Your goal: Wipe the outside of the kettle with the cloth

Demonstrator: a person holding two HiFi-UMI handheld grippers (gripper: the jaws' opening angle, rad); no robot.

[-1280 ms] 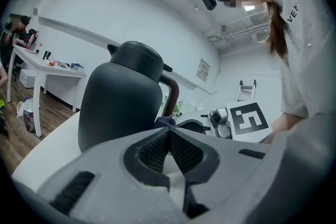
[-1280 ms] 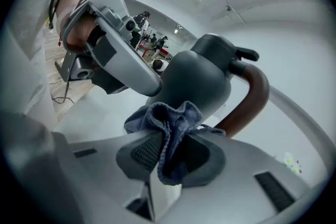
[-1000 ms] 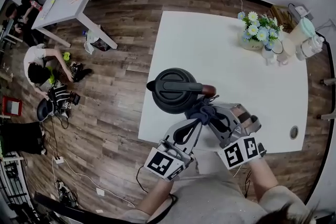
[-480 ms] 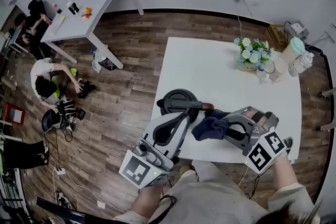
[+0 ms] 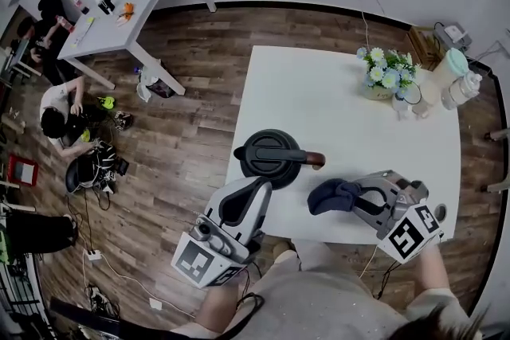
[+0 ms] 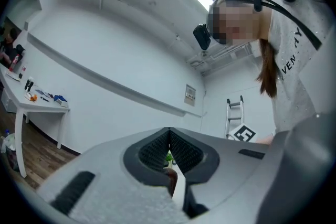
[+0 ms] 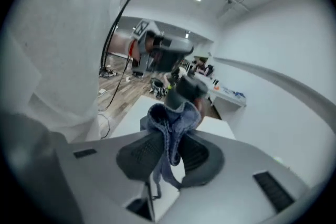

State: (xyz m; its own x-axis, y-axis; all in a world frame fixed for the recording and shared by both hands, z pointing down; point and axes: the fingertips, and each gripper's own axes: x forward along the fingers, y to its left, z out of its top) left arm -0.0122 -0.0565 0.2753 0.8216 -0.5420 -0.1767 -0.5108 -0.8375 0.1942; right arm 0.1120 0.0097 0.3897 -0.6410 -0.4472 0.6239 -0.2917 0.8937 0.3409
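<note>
Right gripper (image 5: 356, 193) jaws clamp the dark blue cloth (image 5: 332, 196), lower right of centre in the head view. Left gripper (image 5: 256, 185) jaws are pressed together, empty, just below the black kettle (image 5: 269, 157) standing at the white bench's (image 5: 335, 91) lower-left edge.

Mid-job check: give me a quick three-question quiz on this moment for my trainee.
1. True or false: the left gripper is clamped on the kettle.
2. What sits between the right gripper's jaws? A) the cloth B) a cup C) nothing
3. Fill in: on the table, the ____ stands nearer the person than the flowers.

Key: 1 false, its jaws are shut on nothing. 2 A. 3 kettle.
</note>
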